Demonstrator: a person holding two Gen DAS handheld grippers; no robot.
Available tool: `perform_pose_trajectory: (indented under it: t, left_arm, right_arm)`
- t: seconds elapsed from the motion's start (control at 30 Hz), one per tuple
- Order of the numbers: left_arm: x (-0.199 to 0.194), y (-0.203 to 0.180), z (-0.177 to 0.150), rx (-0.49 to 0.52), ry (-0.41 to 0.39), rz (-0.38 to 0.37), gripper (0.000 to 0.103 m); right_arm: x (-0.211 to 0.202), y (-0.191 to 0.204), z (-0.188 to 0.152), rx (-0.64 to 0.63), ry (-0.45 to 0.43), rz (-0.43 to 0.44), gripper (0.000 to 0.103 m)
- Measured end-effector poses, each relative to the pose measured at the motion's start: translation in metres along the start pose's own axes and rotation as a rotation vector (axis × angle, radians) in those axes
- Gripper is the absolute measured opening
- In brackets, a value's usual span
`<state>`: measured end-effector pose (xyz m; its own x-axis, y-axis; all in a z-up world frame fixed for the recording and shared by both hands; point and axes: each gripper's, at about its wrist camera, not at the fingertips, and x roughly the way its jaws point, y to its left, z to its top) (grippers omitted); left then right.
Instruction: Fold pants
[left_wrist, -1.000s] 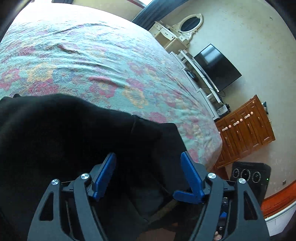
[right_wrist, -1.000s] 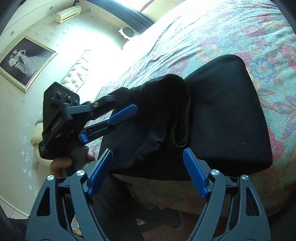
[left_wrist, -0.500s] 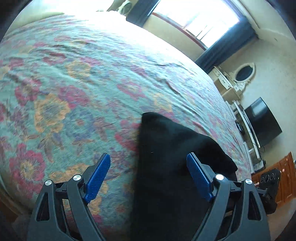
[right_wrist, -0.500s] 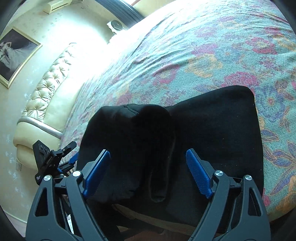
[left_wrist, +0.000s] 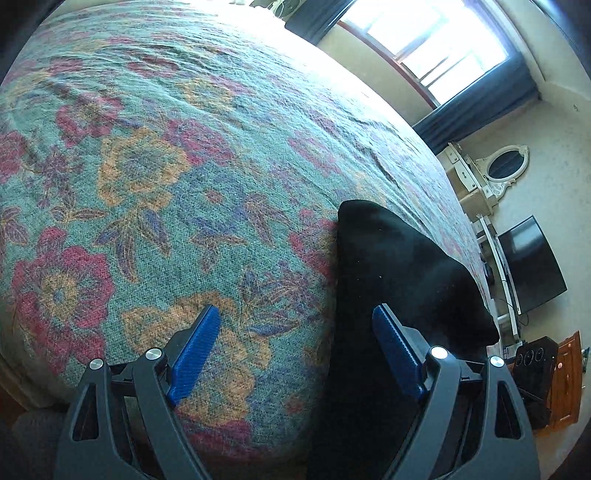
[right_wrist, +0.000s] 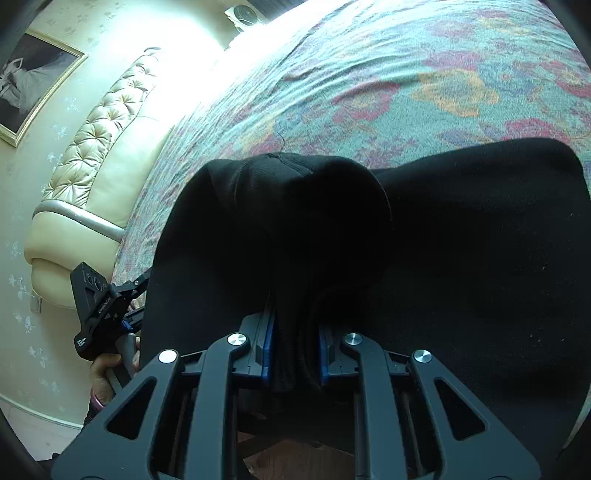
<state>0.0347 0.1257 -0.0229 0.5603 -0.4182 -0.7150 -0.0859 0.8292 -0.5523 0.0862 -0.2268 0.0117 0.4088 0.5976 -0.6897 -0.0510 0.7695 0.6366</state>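
Black pants (right_wrist: 480, 240) lie folded near the front edge of a floral bedspread (right_wrist: 406, 74). A bunched fold of them rises at their left side. My right gripper (right_wrist: 295, 321) is closing, and its blue pads press on that fold from both sides. In the left wrist view my left gripper (left_wrist: 295, 312) stands open just above the bedspread (left_wrist: 147, 184). Its right finger is over the left edge of the pants (left_wrist: 399, 266); its left finger is over bare cover. The right wrist view shows the left gripper (right_wrist: 107, 306) at the far left, held by a hand (right_wrist: 107, 373).
A tufted cream headboard (right_wrist: 103, 122) and a framed picture (right_wrist: 33, 74) are at the left. A window (left_wrist: 424, 48), a white dresser with an oval mirror (left_wrist: 491, 173), a TV (left_wrist: 532, 266), a speaker (left_wrist: 535, 362) and a wooden cabinet (left_wrist: 565, 384) stand beyond the bed's right side.
My left gripper swung off the pants to the bedspread at their left edge, still open. My right gripper moved in over the bunched fold and closed on it.
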Motion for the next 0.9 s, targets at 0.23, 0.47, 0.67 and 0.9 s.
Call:
perform_pose_trajectory:
  t: [0.23, 0.47, 0.67, 0.9]
  left_arm:
    - [-0.003, -0.014, 0.000, 0.016, 0.008, -0.041, 0.083]
    - [0.003, -0.049, -0.013, 0.088, 0.050, -0.106, 0.083]
    - [0.014, -0.073, -0.027, 0.153, 0.091, -0.125, 0.083]
    - [0.029, -0.065, -0.042, 0.155, 0.134, -0.110, 0.083]
  right_arm:
    - [-0.074, 0.003, 0.002, -0.047, -0.167, 0.001, 0.010]
    - [-0.108, -0.042, -0.009, 0.046, -0.220, -0.067, 0.009]
    - [-0.097, -0.067, -0.017, 0.110, -0.199, -0.089, 0.009]
    - [-0.089, -0.092, -0.024, 0.172, -0.194, -0.067, 0.009]
